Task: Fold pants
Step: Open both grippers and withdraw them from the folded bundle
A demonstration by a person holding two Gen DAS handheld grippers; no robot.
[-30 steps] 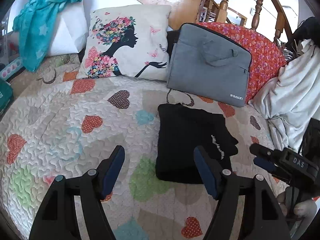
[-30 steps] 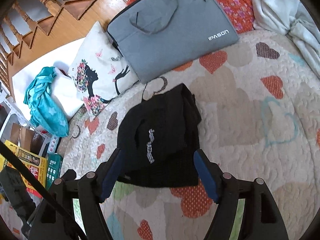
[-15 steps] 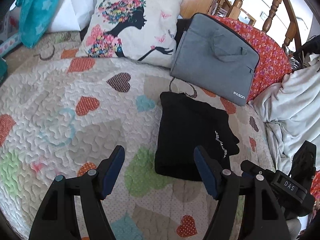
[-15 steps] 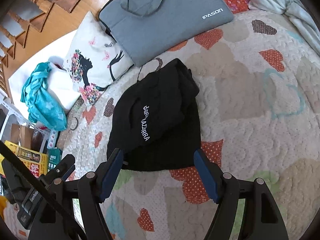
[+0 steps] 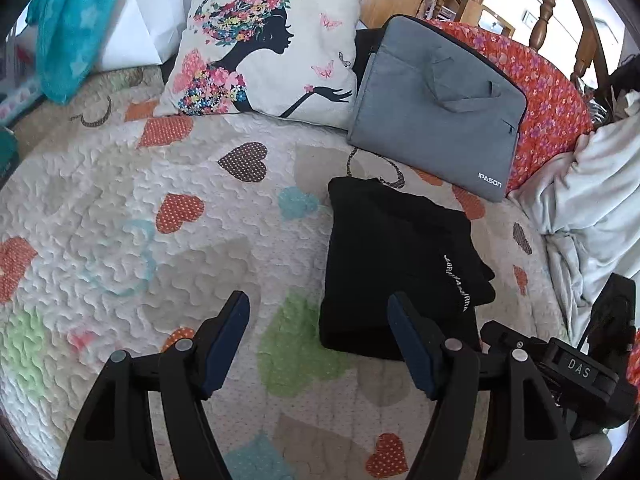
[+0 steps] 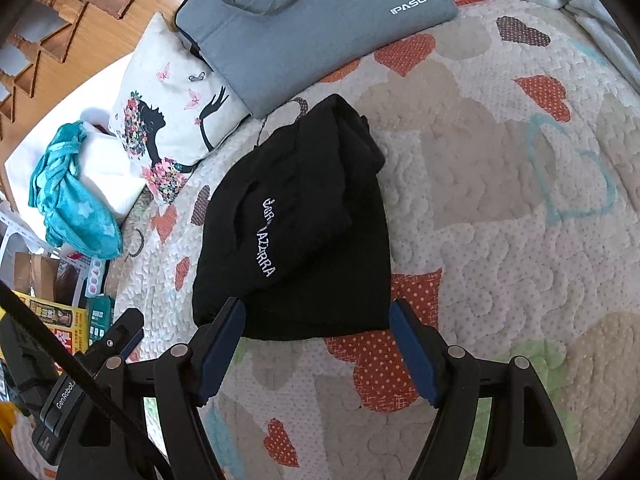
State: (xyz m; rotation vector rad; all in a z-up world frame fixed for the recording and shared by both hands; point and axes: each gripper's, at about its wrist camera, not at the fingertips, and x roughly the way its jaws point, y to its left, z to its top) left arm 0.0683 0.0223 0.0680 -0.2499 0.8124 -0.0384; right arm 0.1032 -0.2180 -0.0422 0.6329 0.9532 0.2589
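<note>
- The right gripper [image 6: 316,344] has its jaws apart and empty, poised just short of the near edge of the black pants [image 6: 296,232]
- The left gripper [image 5: 318,336] is likewise spread wide and holds nothing; it hangs over bare quilt [image 5: 120,208], with the pants [image 5: 396,264] just beyond its right finger
- The pants lie as a compact folded bundle on the quilt, toward the head of the bed, just short of the grey laptop bag [image 6: 312,20] and the printed cushion [image 5: 268,44]
- Judging by the stacked layers, the folding looks nearly or fully done; what is left seems to be tidying the loose top flap with the white lettering [image 6: 266,240]
- A next move would call for a low approach to pinch that flap alone
- The bundle's long axis runs from the foot of the bed toward the laptop bag, narrow end pointing at it
</note>
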